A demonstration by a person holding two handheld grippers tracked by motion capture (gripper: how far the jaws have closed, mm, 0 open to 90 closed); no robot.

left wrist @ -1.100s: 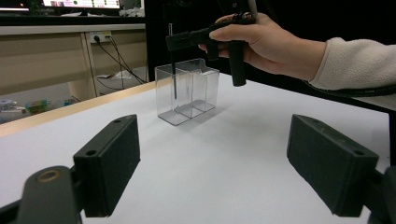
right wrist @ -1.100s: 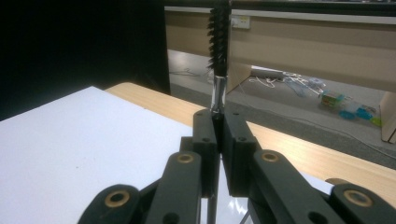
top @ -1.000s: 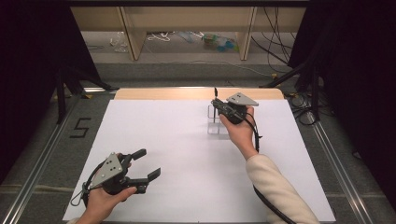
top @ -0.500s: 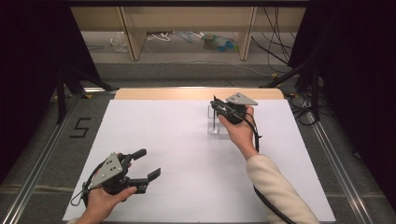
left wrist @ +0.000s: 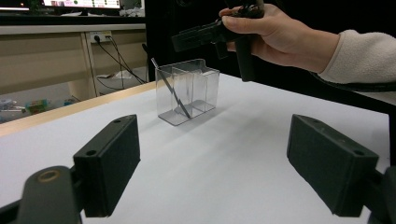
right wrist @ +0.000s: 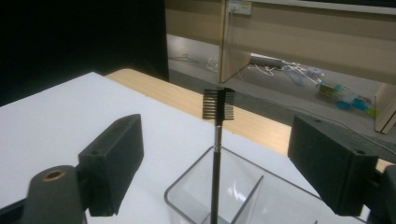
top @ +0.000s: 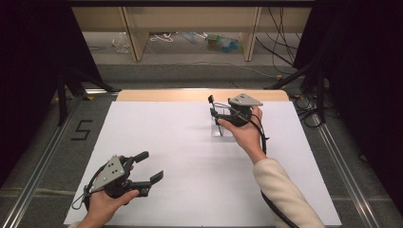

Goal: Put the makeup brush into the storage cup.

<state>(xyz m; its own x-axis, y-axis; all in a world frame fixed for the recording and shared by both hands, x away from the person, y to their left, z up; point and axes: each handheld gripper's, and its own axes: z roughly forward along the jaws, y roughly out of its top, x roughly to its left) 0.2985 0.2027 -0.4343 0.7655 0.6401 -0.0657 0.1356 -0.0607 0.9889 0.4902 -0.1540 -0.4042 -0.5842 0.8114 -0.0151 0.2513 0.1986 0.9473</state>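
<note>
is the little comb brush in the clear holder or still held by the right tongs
In the holder: the brush leans in an end compartment of the clear holder, free between the open right tongs.

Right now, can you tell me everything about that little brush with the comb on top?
The little brush is a thin dark stick with a silvery neck and a small black head, comb teeth on one side and bristles on the other. It stands head-up, leaning, in an end compartment of the clear plastic holder on the white table. The right tongs are open around it, not touching.

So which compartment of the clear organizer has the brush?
The end compartment of the clear organizer, where the brush leans; the other compartments look empty.
</note>
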